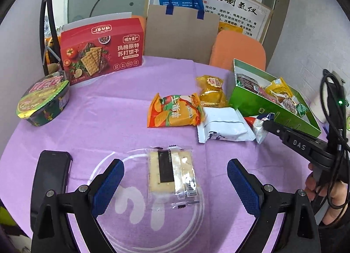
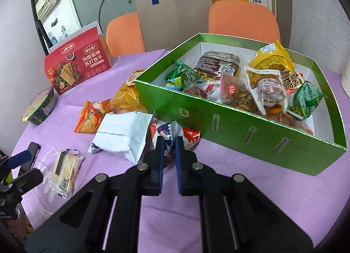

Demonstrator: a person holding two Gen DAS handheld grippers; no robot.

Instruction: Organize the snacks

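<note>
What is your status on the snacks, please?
Right gripper shut on red-and-white packet. Left gripper open over cracker pack. Green box beside, unobstructed.

1. The tablecloth (image 1: 113,117) is soft matt purple cloth.
2. The green box (image 2: 236,130) is glossy card, white inside.
3. The cracker packet (image 1: 172,174) is clear shiny plastic film.
4. The left gripper's pads (image 1: 108,185) are blue, rough-textured.

Purple-clothed table (image 1: 113,117); on it green box (image 2: 240,130), red cracker box (image 1: 101,48), noodle bowl (image 1: 43,100), perhaps a phone (image 1: 51,178).
</note>
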